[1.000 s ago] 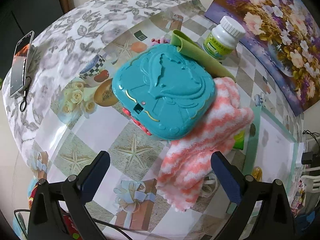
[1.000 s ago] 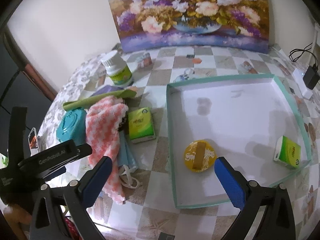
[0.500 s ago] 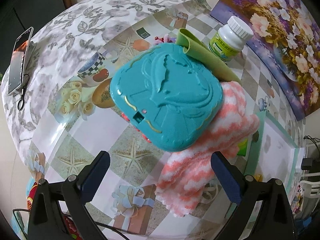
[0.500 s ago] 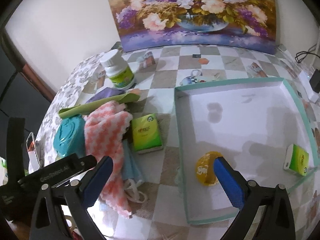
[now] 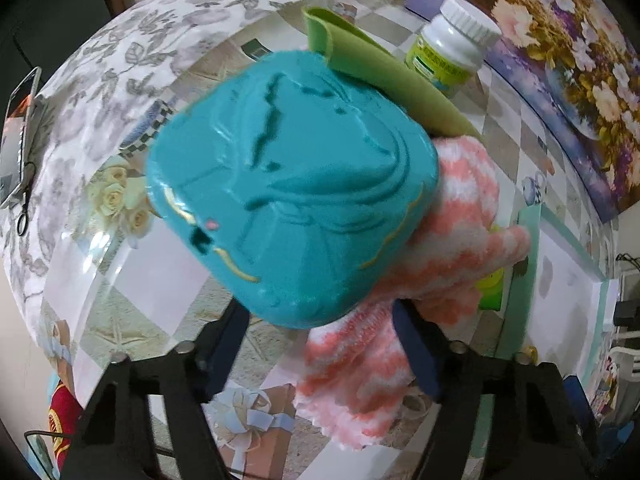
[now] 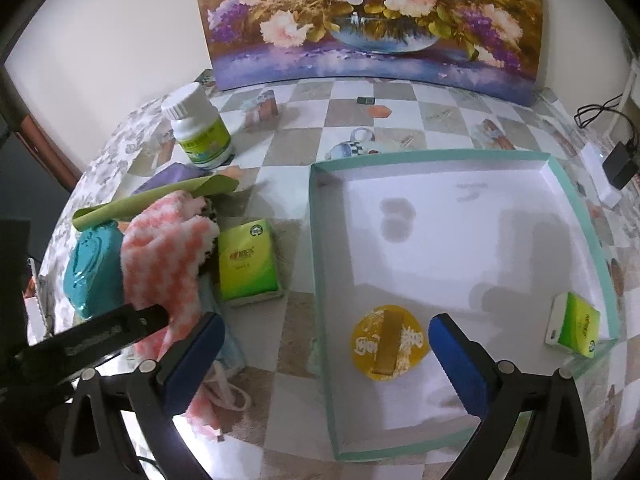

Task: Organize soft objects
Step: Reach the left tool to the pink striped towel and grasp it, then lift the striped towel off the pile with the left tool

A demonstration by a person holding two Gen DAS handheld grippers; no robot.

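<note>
A teal plastic case [image 5: 292, 184] lies on a pink-and-white striped cloth [image 5: 452, 240]; both also show in the right wrist view, case [image 6: 94, 264] and cloth [image 6: 168, 256]. My left gripper [image 5: 320, 348] is open, its fingers on either side of the case's near corner, over the cloth. A folded green cloth [image 5: 384, 84] lies behind the case. A green tissue pack [image 6: 248, 260] lies beside the cloth, and a blue face mask [image 6: 232, 356] under it. My right gripper [image 6: 324, 364] is open and empty over the near left edge of the white tray [image 6: 460, 224].
The tray holds a yellow round packet [image 6: 388, 342] and another green tissue pack [image 6: 576, 324]. A white bottle [image 6: 200, 128] stands at the back left before a flower painting [image 6: 372, 20]. A phone [image 5: 18, 136] lies at the table's left edge.
My left gripper has moved forward to the teal case and its fingers have narrowed around the case's near corner. My right gripper has shifted slightly and stays open.
</note>
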